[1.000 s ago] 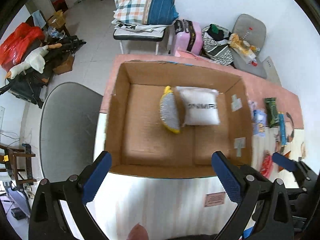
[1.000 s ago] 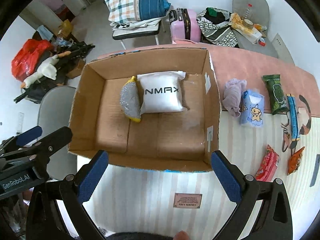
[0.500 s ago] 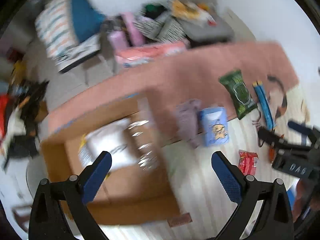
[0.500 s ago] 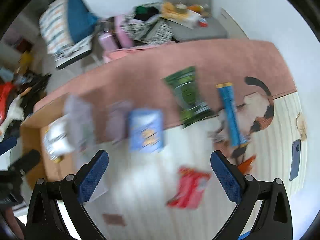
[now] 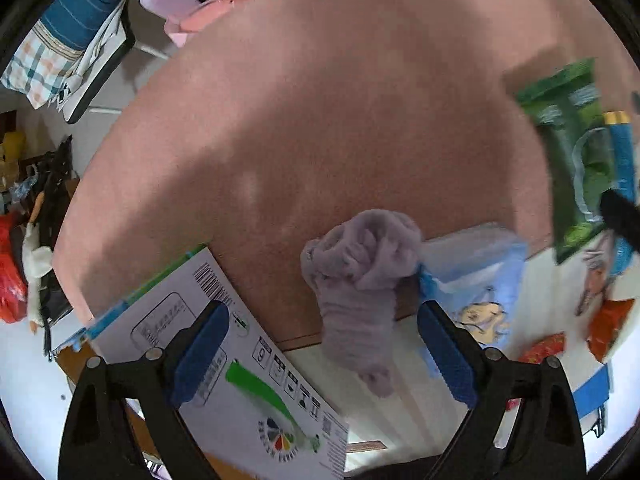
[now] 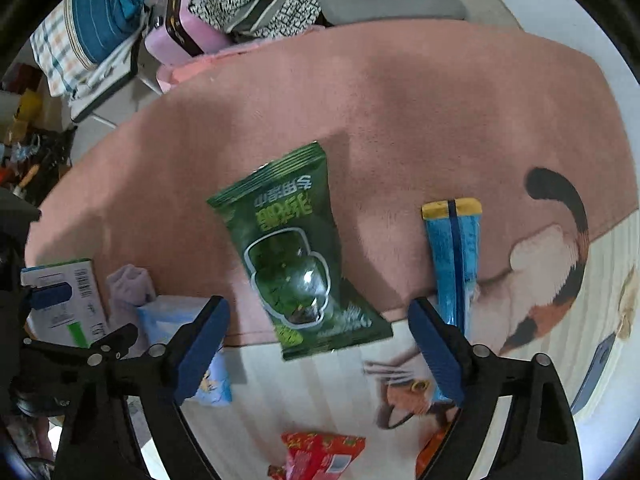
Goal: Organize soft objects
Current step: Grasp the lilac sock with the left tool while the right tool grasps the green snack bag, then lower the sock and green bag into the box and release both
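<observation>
Pink mat [image 5: 320, 100] over surface, striped cat-print mat nearer cam. Cluttered room behind: suitcase [image 6: 180, 36], bedding. L tongs [image 5: 320, 354] spread wide, empty, hanging over lilac cloth [image 5: 360, 292] which lies across mat edge, touching blue tissue pack [image 5: 476, 280] on its right. Box [image 5: 240, 352] wall just left of cloth. R tongs [image 6: 318, 350] also wide apart, empty, above green snack bag [image 6: 296, 256]; blue stick pack [image 6: 454, 252] beside R pad. Red packet [image 6: 320, 454] near cam.

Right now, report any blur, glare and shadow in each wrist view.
Left wrist view: fisheye bending, green snack bag smeared by motion, broad shadow across the pink mat. Right wrist view: sharper, glare on the bag's window, red packet slightly blurred.
</observation>
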A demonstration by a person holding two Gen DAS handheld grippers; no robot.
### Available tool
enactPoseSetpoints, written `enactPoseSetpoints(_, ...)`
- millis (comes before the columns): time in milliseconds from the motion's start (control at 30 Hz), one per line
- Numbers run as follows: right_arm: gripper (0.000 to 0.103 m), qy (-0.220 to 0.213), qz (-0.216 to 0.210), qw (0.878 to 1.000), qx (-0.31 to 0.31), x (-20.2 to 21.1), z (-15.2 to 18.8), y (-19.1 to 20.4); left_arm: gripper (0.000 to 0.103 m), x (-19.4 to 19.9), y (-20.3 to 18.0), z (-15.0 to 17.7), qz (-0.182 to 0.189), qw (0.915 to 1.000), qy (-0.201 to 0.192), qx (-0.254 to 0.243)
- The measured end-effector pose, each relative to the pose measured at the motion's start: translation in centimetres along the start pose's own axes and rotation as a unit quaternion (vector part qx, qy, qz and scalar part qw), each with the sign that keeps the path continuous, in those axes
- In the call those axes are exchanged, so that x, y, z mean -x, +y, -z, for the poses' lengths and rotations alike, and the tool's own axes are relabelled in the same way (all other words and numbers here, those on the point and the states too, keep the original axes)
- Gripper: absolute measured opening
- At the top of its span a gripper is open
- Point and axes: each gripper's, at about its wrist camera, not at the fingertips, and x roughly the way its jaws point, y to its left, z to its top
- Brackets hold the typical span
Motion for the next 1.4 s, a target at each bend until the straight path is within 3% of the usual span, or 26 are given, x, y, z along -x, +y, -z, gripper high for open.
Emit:
enactPoseSetpoints(167, 0.089, 0.017, 0.005, 1.0, 0.008, -1.9, -1.5, 0.0, 0.096, -0.9, -1.4, 0.3, -0.028, 0.9995, -0.007, -0.014)
enactPoseSetpoints(300, 0.089, 0.034, 0.009, 0.999, 0.01, -3.7, -2.3, 0.3, 0.071, -1.6, -2.5, 0.8, -0.038, 0.9989, 0.006, -0.027)
enactPoseSetpoints(467, 0.089, 0.051, 0.023, 0.998, 0.009, -5.8, -2.5, 0.8, 0.053, -2.4, -3.0, 0.9, -0.035, 0.9987, 0.024, -0.03)
enactPoseSetpoints(500, 0.088, 0.054, 0.027, 0.998, 0.007, -6.2, -2.5, 0.8, 0.045, -2.7, -3.0, 0.9, -0.03, 0.9988, 0.027, -0.027)
enactPoseSetpoints(533, 0.078, 0.057, 0.03, 0.998, 0.005, -6.6, -2.5, 0.8, 0.039, -3.0, -3.1, 1.0, -0.023, 0.999, 0.029, -0.024)
enactPoseSetpoints(600, 0.065, 0.05, 0.049, 0.997, 0.007, -6.6, -2.2, 1.1, 0.036, -2.9, -3.1, 1.3, -0.017, 0.9995, 0.021, -0.015)
enactPoseSetpoints(633, 0.052, 0.045, 0.05, 0.998, 0.007, -6.4, -2.2, 1.3, 0.034, -2.9, -3.1, 1.5, -0.02, 0.9995, 0.016, -0.016)
enactPoseSetpoints(667, 0.044, 0.045, 0.051, 0.998, 0.005, -6.2, -2.1, 1.4, 0.034, -2.8, -2.9, 1.8, -0.023, 0.9996, 0.009, -0.013)
enactPoseSetpoints(733, 0.04, 0.04, 0.049, 0.998, 0.001, -5.5, -1.9, 1.5, 0.034, -2.1, -2.4, 2.5, -0.015, 0.9998, -0.007, -0.004)
enactPoseSetpoints(933, 0.039, 0.0, 0.018, 1.0, -0.001, -0.7, 0.1, 2.0, 0.033, 2.9, 0.5, 5.7, 0.045, 0.996, -0.073, 0.027)
enactPoseSetpoints(1067, 0.039, -0.035, -0.01, 0.999, 0.025, 3.7, 3.3, 4.4, 0.033, 6.7, 4.3, 10.9, 0.092, 0.9856, -0.129, 0.058)
enactPoseSetpoints(1200, 0.039, -0.057, -0.053, 0.995, 0.057, 7.4, 8.6, 9.8, 0.034, 9.9, 9.7, 15.0, 0.099, 0.977, -0.167, 0.089)
enactPoseSetpoints(1300, 0.039, -0.06, -0.082, 0.991, 0.085, 8.7, 12.6, 14.9, 0.034, 9.6, 14.5, 19.3, 0.098, 0.973, -0.172, 0.119)
enactPoseSetpoints(1400, 0.039, -0.051, -0.097, 0.987, 0.118, 8.5, 16.3, 20.9, 0.034, 8.3, 18.4, 22.4, 0.074, 0.9725, -0.167, 0.144)
